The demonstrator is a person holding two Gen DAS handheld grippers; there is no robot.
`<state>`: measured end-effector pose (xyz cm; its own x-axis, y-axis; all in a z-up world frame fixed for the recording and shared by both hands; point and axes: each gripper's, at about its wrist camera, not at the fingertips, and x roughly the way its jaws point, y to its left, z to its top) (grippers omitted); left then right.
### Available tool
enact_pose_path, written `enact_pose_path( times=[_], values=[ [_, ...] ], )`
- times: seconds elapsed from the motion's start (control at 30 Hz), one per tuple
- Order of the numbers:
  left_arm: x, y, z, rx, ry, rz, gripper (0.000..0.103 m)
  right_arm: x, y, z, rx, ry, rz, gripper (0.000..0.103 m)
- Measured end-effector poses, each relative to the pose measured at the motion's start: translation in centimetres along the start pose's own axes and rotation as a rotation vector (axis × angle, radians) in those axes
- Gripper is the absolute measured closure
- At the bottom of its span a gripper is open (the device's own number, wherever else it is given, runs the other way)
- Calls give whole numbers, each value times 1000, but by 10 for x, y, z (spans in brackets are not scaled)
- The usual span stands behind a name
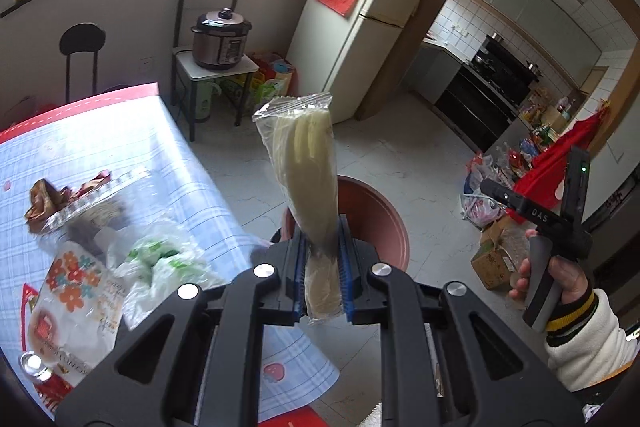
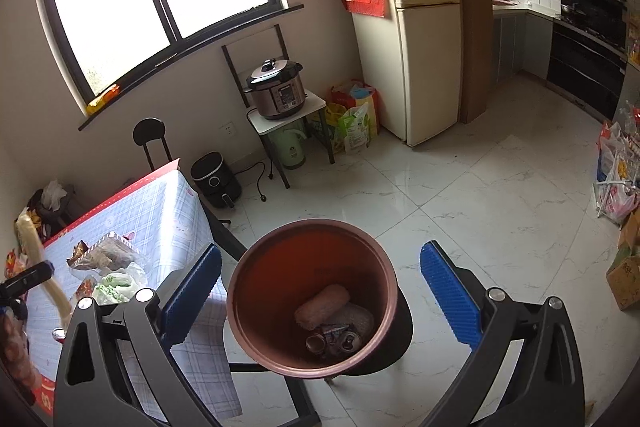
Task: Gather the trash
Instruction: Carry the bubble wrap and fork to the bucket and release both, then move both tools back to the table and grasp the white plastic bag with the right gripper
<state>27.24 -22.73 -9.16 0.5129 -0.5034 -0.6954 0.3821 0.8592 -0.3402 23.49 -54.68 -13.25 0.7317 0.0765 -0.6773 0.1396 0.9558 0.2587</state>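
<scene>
My left gripper [image 1: 323, 267] is shut on a clear packet of plastic cutlery [image 1: 304, 163], held upright in front of the red-brown trash bin [image 1: 384, 219]. The packet also shows at the far left of the right wrist view [image 2: 44, 267]. My right gripper [image 2: 320, 291] is open and empty, hovering above the trash bin [image 2: 384, 255], which holds cans and a wrapper [image 2: 322, 307]. More trash lies on the table [image 1: 132, 147]: a clear tray with food scraps [image 1: 88, 211], a white-green plastic bag [image 1: 160, 259] and a flowered packet [image 1: 76, 291].
The bin stands on a black stool by the table's corner. A pressure cooker [image 2: 276, 87] sits on a small stand, a fridge [image 2: 424, 27] behind. Bags and boxes [image 2: 616, 195] line the right floor. An air fryer [image 2: 214, 179] stands near the table.
</scene>
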Motion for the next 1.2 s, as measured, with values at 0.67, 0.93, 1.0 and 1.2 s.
enact_pose_path(
  times=[0.67,0.93,1.0,1.2],
  values=[
    [33,-68,62,176,-112,-44,6,-34,-22,-26,60,5,-55,5],
    [-34,9,45,49,-195,98,6,-31,20,-21,22,0,-18,5],
    [-56,32,38,19,-216,136,6,-32,35,-23,6,0,-7,5],
    [-131,103,5,-70,-288,247,6,-29,88,-26,-47,17,36,5]
  ],
)
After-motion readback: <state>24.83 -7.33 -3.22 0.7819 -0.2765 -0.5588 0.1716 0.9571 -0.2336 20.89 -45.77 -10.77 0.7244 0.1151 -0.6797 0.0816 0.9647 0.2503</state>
